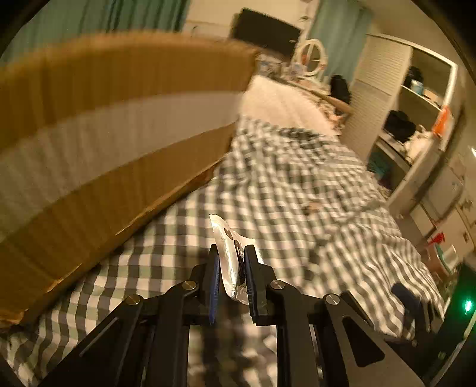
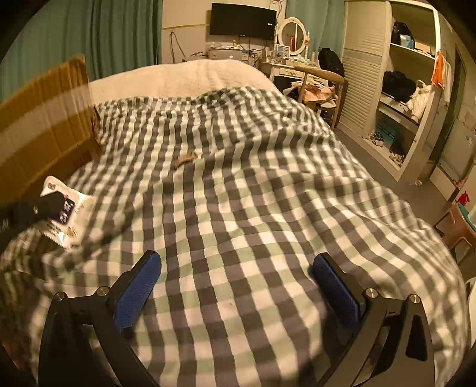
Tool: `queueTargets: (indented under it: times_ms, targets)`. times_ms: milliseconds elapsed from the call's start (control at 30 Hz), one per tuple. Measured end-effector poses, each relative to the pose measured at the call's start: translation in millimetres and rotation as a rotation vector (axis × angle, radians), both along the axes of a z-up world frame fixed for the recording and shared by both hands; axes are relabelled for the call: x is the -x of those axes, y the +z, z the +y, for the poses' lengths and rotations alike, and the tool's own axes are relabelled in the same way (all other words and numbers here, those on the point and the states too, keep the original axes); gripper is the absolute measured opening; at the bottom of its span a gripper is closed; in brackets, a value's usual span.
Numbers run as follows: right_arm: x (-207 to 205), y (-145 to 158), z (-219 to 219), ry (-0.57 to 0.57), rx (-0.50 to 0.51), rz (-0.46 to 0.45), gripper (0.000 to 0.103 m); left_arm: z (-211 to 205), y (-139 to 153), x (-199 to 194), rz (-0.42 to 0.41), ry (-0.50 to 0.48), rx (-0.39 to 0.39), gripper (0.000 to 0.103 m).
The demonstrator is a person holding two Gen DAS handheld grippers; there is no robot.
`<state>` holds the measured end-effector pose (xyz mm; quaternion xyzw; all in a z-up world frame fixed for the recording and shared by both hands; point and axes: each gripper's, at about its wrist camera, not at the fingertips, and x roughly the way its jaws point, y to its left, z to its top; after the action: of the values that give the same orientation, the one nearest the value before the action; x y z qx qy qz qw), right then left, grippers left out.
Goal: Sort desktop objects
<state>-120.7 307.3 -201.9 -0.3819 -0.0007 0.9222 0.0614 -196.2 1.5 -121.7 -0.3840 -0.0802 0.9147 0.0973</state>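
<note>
My left gripper is shut on a silver foil packet with dark print, held edge-up just above the checked bedspread, right beside the cardboard box. In the right wrist view the same packet shows white with printed pictures at the far left, the left gripper's black fingers clamped on it next to the cardboard box. My right gripper stands open over the checked bedspread with nothing between its blue pads. A small brown scrap lies on the bedspread further off.
A cream blanket covers the bed's far end. Beyond it are a wall TV, a dressing table with a round mirror and a wooden chair. An open wardrobe with shelves stands at the right, floor between.
</note>
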Motion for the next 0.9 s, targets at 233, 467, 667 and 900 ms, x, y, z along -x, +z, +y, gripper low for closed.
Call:
queueTargets:
  times_ms: [233, 467, 667, 900]
  targets:
    - [-44.5, 58.3, 18.4, -0.050, 0.128, 0.066, 0.103, -5.4, 40.3, -21.5, 0.136, -0.042, -0.053, 0.003]
    - [-82.0, 85.1, 27.7, -0.091, 0.161, 0.077, 0.103, -11.6, 44.7, -20.0, 0.121, -0.104, -0.078, 0.007]
    - [-99.8, 76.1, 39.3, -0.142, 0.210, 0.060, 0.103, 19.3, 6.7, -4.8, 0.035, -0.178, 0.043, 0.059]
    - [-87.2, 65.2, 39.9, -0.116, 0.207, 0.042, 0.103, 32.0, -23.0, 19.6, -0.019, -0.116, 0.097, 0.059]
